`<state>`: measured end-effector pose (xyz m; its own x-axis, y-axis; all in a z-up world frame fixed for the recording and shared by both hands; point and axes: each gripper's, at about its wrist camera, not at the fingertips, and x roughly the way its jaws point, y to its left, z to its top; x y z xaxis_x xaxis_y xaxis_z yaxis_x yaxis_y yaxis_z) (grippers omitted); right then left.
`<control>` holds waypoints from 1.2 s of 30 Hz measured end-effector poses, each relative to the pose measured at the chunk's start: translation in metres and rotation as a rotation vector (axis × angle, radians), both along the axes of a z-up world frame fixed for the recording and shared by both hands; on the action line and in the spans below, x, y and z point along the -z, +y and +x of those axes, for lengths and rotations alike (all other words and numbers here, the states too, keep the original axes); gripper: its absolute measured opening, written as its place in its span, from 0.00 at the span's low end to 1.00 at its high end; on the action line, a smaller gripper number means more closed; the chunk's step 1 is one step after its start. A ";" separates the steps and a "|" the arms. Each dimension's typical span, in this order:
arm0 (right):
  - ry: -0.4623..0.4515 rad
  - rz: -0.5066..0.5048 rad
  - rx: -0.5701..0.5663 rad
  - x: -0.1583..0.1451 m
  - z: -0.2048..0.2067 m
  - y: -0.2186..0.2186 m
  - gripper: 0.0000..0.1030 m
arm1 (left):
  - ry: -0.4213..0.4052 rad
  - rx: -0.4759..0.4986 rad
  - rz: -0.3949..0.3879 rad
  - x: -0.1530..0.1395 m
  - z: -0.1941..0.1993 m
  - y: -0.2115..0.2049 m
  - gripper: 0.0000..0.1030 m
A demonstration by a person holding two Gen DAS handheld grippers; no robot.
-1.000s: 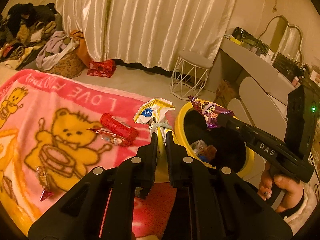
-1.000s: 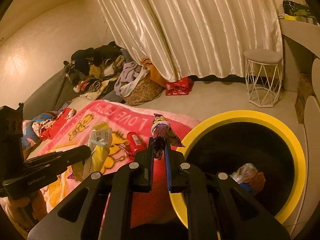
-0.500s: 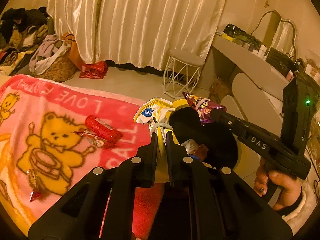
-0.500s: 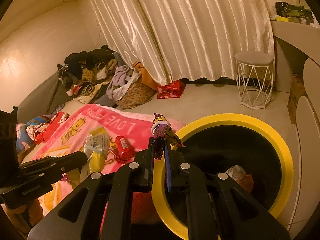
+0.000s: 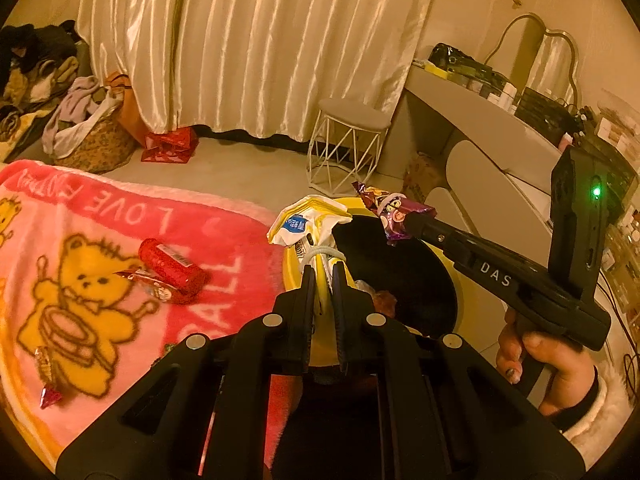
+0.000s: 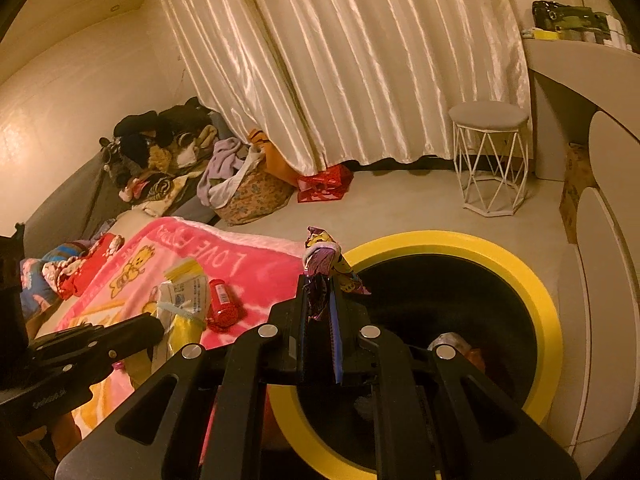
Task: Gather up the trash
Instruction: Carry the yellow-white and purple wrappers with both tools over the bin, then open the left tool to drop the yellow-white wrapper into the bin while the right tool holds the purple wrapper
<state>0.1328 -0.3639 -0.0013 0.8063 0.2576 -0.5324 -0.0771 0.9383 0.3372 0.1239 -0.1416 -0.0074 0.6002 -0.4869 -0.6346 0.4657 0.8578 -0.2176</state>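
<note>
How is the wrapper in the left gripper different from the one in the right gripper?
The white and yellow packet in the left gripper is pale, with a blue label, and looks larger; the purple wrapper in the right gripper is dark with cartoon print and smaller. The packet hangs at the yellow bin's near rim, while the purple wrapper is over its dark opening. Both are crumpled and clamped upright between shut fingers.

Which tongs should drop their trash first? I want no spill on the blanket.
Right: the right tongs hold the purple wrapper over the bin. The left tongs' yellow bag sits at its rim.
</note>
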 end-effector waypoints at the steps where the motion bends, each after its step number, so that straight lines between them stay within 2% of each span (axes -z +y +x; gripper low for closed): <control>1: 0.001 0.002 0.003 0.001 -0.001 -0.002 0.09 | 0.000 0.003 0.000 0.000 0.000 -0.001 0.06; 18: 0.022 0.032 0.061 0.009 -0.001 -0.033 0.09 | -0.003 0.054 0.014 0.007 -0.002 -0.026 0.06; 36: 0.074 0.029 0.134 0.027 0.002 -0.063 0.09 | 0.031 0.090 0.048 0.030 0.006 -0.053 0.06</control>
<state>0.1348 -0.4270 -0.0278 0.7934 0.1666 -0.5854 0.0743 0.9281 0.3648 0.1301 -0.1950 -0.0371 0.5348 -0.5065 -0.6763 0.5352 0.8224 -0.1927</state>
